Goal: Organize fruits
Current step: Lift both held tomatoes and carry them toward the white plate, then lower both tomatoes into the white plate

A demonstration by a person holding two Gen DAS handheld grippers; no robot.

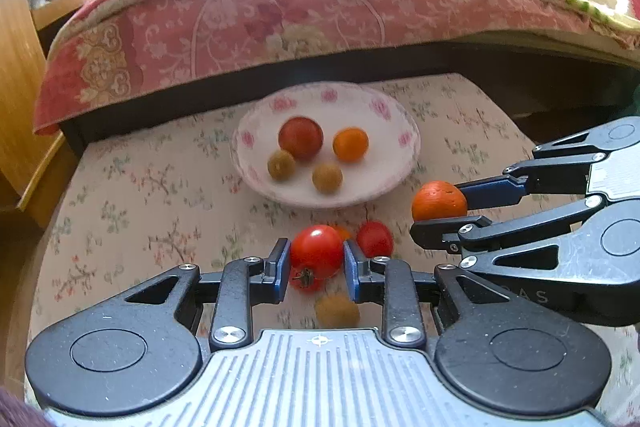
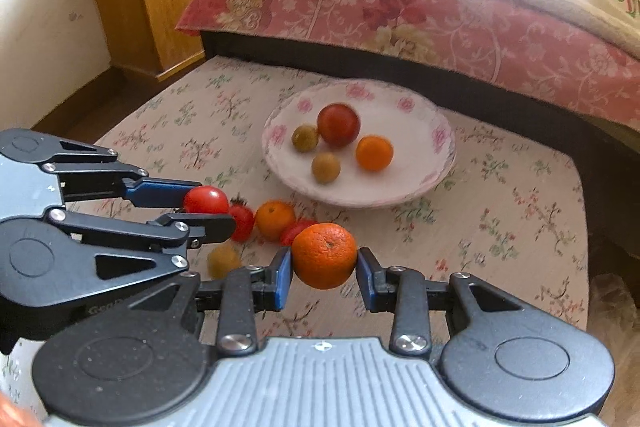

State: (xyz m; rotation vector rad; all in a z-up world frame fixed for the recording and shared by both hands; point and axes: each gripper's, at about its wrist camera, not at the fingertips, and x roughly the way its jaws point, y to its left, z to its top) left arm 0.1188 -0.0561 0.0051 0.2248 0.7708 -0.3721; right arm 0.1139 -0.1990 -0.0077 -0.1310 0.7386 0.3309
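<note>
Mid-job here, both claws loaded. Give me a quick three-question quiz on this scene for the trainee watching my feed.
1. True or false: the left claw is shut on a red tomato.
2. How many fruits lie in the floral plate?
3. Multiple choice: the right claw holds A) a green fruit, B) an orange, C) nothing.

Key:
1. True; its blue pads press both sides of the tomato.
2. Four: one dark red fruit, one small orange fruit and two greenish-brown fruits.
3. B; the orange sits clamped between the pads, lifted off the floral cloth.
</note>
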